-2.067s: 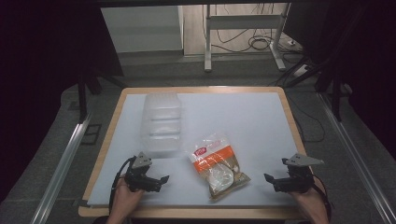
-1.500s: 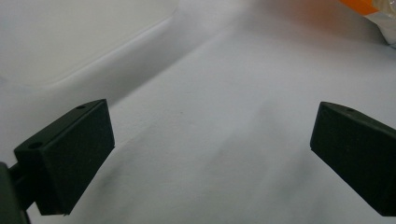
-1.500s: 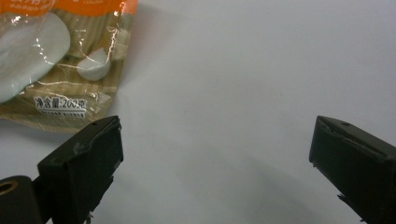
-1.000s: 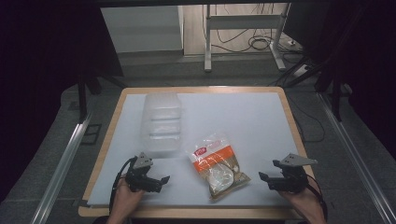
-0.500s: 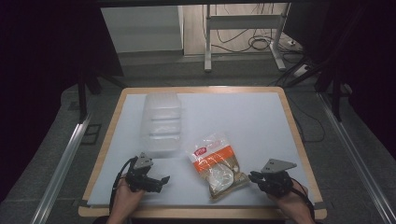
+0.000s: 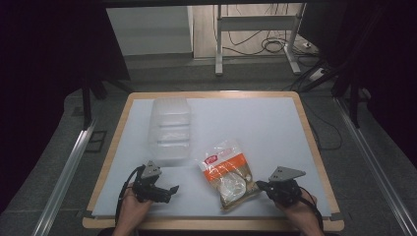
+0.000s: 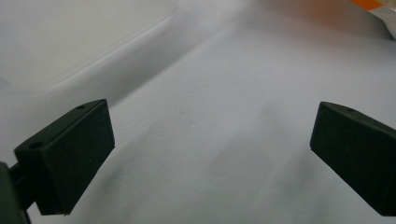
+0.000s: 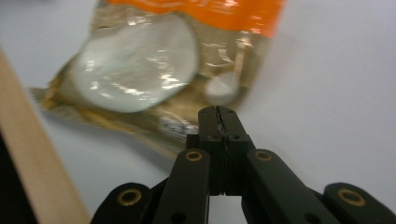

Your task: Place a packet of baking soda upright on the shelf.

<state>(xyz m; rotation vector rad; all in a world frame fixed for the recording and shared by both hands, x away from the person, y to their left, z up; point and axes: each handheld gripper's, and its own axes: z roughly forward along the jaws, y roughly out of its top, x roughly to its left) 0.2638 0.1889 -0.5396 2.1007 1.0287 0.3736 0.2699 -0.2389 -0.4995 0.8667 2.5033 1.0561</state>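
A clear snack bag point(image 6: 227, 173) with an orange top band lies on the white table top point(image 6: 246, 123), near its front edge. My right gripper point(image 6: 259, 185) is at the bag's right lower corner. Its jaws have just been closing and now meet on the bag's point(image 8: 140, 70) crimped edge, right gripper point(image 8: 217, 111) shut. My left gripper point(image 6: 167, 189) rests at the front left with its jaws wide apart, and my left gripper point(image 7: 210, 154) has just bare table between them. An orange corner of the bag point(image 7: 373, 3) shows far off.
A clear plastic container point(image 6: 169, 130) lies on the left half of the table, behind the left gripper; its pale wall point(image 7: 70, 42) rises ahead of the left jaws. The wooden table rim point(image 8: 37, 163) runs close beside the right gripper. Table legs and cables stand beyond the far edge.
The right hand has slid left from the table's right side up to the bag, and its jaws have gone from open to shut. The left hand and the bag have stayed put.
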